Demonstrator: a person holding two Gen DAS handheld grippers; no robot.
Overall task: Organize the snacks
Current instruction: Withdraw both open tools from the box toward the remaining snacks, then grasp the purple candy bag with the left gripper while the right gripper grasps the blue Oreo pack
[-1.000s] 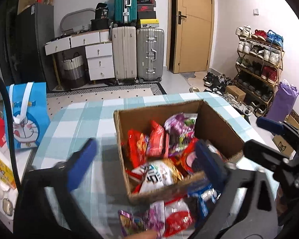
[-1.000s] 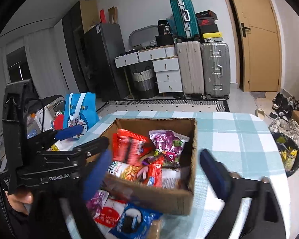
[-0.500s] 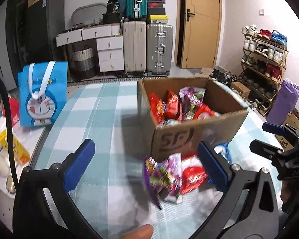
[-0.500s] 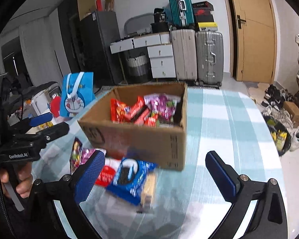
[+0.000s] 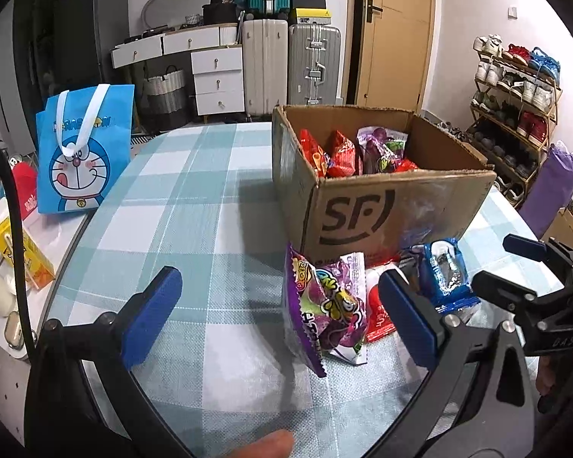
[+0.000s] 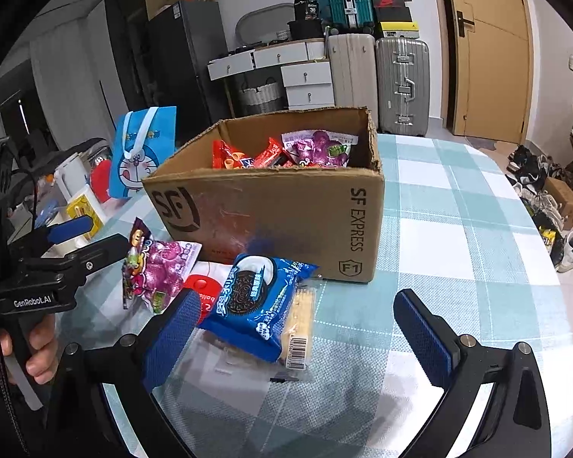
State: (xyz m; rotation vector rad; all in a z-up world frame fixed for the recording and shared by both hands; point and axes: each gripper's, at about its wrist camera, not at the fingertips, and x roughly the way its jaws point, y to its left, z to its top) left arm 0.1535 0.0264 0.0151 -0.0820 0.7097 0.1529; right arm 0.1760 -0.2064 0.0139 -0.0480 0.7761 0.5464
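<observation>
A cardboard box (image 5: 397, 210) (image 6: 286, 225) holding red and purple snack packs stands on the checked table. In front of it lie a purple candy bag (image 5: 324, 309) (image 6: 154, 271), a red pack (image 5: 378, 313) (image 6: 202, 286), a blue cookie pack (image 5: 445, 271) (image 6: 252, 297) and a clear wafer pack (image 6: 300, 324). My left gripper (image 5: 282, 316) is open, low over the table, with the purple bag standing between its fingers, untouched. My right gripper (image 6: 298, 332) is open too, straddling the blue cookie pack and wafers.
A blue cartoon tote bag (image 5: 84, 149) (image 6: 141, 152) stands at the table's left edge, beside a yellow carton (image 5: 23, 252). Suitcases (image 5: 313, 65), drawers and a door fill the back wall. A shoe rack (image 5: 515, 87) is at the right.
Both grippers have pulled back from over the box and dropped lower toward the loose packs in front of it. Both stay open.
</observation>
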